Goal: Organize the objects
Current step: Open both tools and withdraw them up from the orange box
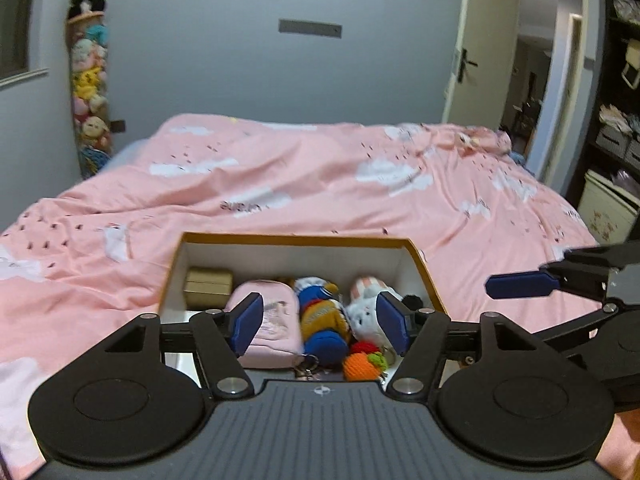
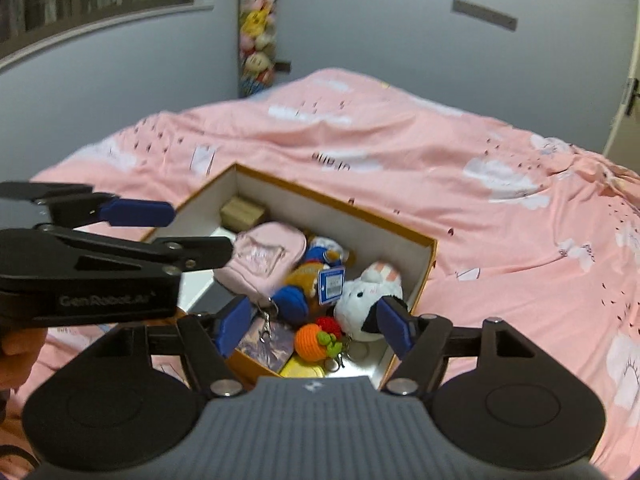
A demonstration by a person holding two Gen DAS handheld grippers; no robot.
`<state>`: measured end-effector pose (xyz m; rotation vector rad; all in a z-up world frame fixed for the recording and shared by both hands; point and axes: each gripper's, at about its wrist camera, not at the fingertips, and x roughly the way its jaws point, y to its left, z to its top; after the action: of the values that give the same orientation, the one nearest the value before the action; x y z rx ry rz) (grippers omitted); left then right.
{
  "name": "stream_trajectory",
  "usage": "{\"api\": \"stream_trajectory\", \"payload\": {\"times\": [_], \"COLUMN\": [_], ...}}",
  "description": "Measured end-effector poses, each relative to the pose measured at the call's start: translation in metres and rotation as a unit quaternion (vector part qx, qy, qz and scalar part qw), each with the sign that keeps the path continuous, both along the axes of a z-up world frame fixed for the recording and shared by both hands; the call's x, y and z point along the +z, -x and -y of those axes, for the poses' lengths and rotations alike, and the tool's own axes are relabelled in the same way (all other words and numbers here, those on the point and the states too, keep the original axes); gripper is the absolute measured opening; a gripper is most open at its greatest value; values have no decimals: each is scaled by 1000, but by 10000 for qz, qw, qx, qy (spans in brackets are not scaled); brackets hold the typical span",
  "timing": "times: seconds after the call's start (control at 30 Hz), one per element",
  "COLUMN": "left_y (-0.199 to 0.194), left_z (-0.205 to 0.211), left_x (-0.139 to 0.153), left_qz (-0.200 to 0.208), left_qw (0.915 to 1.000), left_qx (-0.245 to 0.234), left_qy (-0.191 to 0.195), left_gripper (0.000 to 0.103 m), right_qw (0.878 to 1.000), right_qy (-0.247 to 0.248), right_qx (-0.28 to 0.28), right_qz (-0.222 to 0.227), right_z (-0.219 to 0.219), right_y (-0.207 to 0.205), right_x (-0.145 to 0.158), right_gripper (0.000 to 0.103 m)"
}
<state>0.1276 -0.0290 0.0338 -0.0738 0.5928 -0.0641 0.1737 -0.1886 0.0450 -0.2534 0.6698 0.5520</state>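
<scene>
- The box (image 1: 296,240), an open carton with an orange rim and white inner walls, sits on the bed (image 1: 320,168) just ahead of and below both grippers; it already holds the small things.
- Between the left gripper (image 1: 322,322) fingers' line of sight, in the box: a pink pouch (image 1: 272,320), a blue and orange plush (image 1: 322,320) and a white bunny plush (image 1: 366,312). Beyond them, in the far left corner, lies a tan little case (image 1: 208,286).
- Nearest the right gripper (image 2: 316,330), still inside the box, lie an orange crochet charm (image 2: 312,340), a red one (image 2: 330,326) and some key rings, with a yellow item at the near edge that is too hidden to name.
- Left gripper: jaws spread wide, nothing between the pads, hanging above the box contents.
- Right gripper: jaws likewise apart and empty, just beside the left one, above the box's near end.
- My judgement: the gathering looks done or close to it, since no loose item shows on the pink cover around the box.
- What may be left: tidying the pile, or closing the box; no lid is in view.
</scene>
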Motion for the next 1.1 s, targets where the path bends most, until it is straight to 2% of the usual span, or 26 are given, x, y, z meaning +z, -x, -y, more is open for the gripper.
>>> {"api": "stream_trajectory", "payload": {"times": [0.13,0.2,0.47,0.6,0.67,1.1], "left_y": [20,29,50,55,56,56], "left_z": [-4,-6,-11,-11,-12,-22], "left_x": [2,3,2,-8,-13,-45], "left_qz": [378,563,911,846,734,49], "left_qw": [9991,9979,9933,9909,9909,9910], "left_qx": [161,219,566,775,834,1127], "left_qy": [-106,-242,-429,-704,-760,-728], "left_gripper": [78,82,89,89,89,90], "right_qw": [9988,9975,9863,9822,9826,9856], "right_qy": [-269,-387,-998,-1086,-1035,-947], "right_qx": [-325,-419,-1080,-1184,-1142,-1256], "right_qz": [267,428,746,975,1038,628], "right_z": [3,5,19,16,13,3], "right_y": [17,26,43,56,62,61], "right_x": [-1,-2,-6,-10,-13,-40], "right_gripper": [79,80,88,91,97,100]}}
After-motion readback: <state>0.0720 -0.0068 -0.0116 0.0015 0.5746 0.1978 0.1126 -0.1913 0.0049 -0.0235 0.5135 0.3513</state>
